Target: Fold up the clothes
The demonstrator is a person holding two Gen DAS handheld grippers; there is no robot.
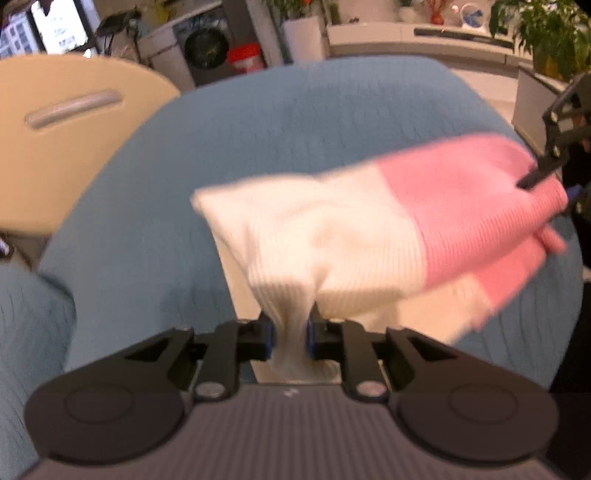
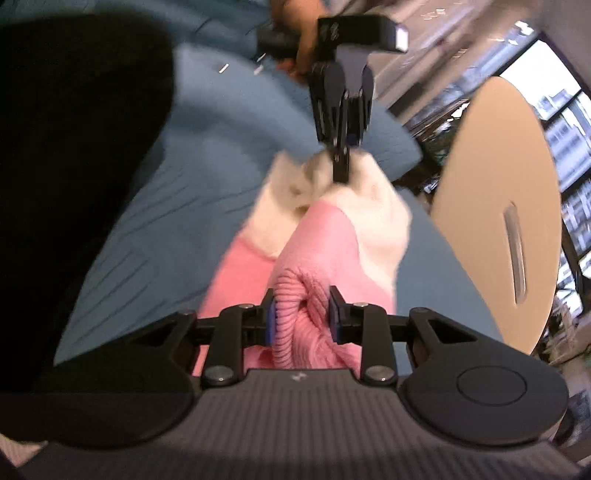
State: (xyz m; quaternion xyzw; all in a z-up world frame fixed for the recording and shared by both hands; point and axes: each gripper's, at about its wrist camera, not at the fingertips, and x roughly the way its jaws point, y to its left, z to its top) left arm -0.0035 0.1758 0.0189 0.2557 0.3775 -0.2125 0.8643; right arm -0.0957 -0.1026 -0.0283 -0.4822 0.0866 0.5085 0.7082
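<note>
A ribbed knit garment [image 1: 369,229], white at one end and pink at the other, hangs stretched above a blue bedspread [image 1: 258,122]. My left gripper [image 1: 290,338] is shut on a bunched fold of its white end. My right gripper [image 2: 303,319] is shut on a wad of its pink end [image 2: 295,321]. In the left wrist view the right gripper [image 1: 532,181] shows at the far right edge, biting the pink cloth. In the right wrist view the left gripper [image 2: 341,173] points down into the white cloth [image 2: 369,221], with a person's hand [image 2: 299,48] behind it.
A beige bed board [image 1: 66,147] with a grey handle slot stands left of the bedspread, and appears as the beige bed board [image 2: 498,221] at the right in the right wrist view. Cabinets, a red bucket [image 1: 245,57] and plants [image 1: 546,33] line the back. A dark shape [image 2: 74,147] fills the right wrist view's left.
</note>
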